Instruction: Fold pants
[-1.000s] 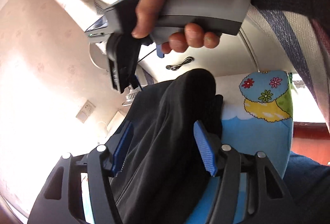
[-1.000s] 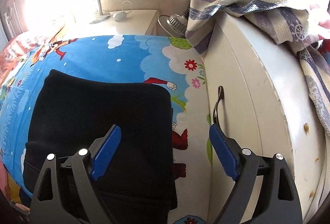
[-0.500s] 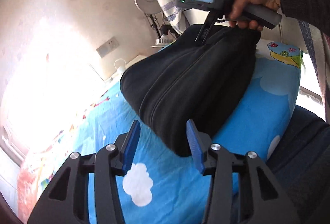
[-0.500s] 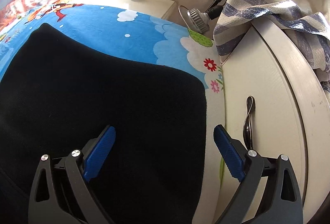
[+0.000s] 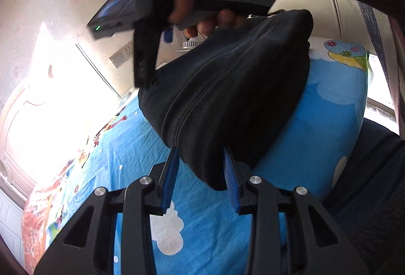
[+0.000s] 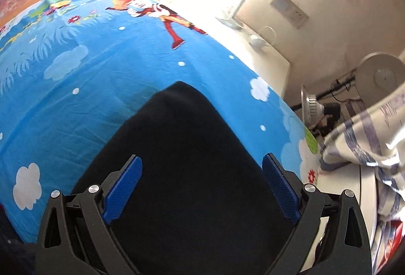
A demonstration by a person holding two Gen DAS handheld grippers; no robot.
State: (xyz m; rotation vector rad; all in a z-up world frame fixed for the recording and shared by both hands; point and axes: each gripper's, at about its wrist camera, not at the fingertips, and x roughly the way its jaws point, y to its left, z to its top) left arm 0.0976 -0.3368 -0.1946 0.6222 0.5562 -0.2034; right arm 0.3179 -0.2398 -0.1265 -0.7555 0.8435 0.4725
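As the black fleece pants (image 5: 227,97) lie folded into a compact bundle on the blue cartoon-print bedsheet (image 5: 121,148) | left gripper (image 5: 201,178) half-open, straddling bundle's near corner, ungripped | right gripper (image 6: 200,186) wide open over it | folding apparently near complete; tidying remains.

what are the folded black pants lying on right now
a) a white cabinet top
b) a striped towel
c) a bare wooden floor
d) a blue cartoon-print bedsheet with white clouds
d: the folded black pants rest on the blue cartoon-print bedsheet with white clouds, which shows around them in both wrist views; the striped cloth lies off to one side, apart from them.
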